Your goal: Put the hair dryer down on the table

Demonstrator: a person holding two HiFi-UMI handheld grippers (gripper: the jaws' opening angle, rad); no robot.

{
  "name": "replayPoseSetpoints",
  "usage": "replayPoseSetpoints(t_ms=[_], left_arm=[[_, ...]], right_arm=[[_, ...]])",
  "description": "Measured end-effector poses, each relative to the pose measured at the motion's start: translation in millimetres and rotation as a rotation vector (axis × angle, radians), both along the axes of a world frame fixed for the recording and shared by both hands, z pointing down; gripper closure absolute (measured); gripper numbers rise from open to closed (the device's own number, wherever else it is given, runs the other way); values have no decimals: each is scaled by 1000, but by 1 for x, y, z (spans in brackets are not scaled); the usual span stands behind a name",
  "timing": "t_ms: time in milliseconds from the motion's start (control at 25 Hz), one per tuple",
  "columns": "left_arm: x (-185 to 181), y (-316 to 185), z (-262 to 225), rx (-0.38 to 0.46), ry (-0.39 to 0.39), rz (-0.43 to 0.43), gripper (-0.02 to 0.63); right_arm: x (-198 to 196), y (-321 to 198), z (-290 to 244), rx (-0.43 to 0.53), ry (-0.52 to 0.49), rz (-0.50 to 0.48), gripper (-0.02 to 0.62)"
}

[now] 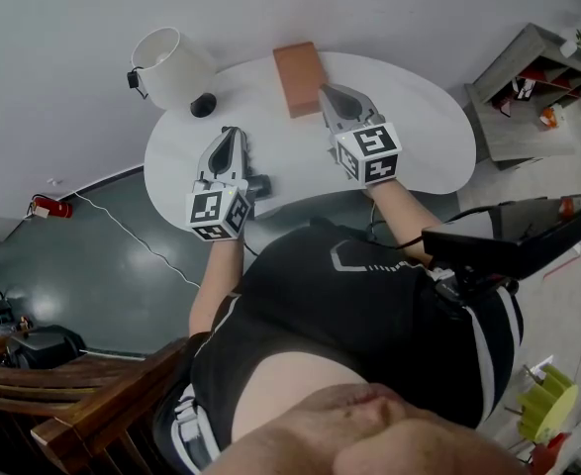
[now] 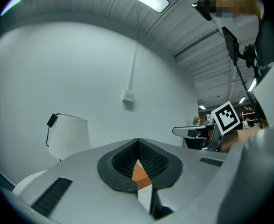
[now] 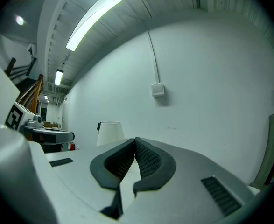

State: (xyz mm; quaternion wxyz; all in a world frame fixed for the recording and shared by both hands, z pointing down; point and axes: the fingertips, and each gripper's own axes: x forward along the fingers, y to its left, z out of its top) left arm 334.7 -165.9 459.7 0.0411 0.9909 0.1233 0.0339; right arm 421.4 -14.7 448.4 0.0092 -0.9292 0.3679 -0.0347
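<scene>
Hair dryer (image 1: 258,181), seen only as a dark shape, lies on the white worktop (image 1: 419,127) just beside the left claw (image 1: 229,135) and is gripped by neither claw. Further back on the worktop stand a white lamp shade (image 1: 171,65) and a brown box (image 1: 299,77), with a small black round thing (image 1: 203,105) between them, near the shade. Both claws point level across the worktop with their jaws together and nothing in them, and the right claw (image 1: 325,90) has its tip just beside the box.
</scene>
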Motion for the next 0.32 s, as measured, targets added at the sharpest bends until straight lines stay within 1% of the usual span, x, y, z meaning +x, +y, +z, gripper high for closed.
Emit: replayPoseSetpoints(t_ms=[320], left_arm=[[5, 2, 0, -2, 1, 3, 574]], right_arm=[[6, 1, 1, 3, -9, 0, 566]])
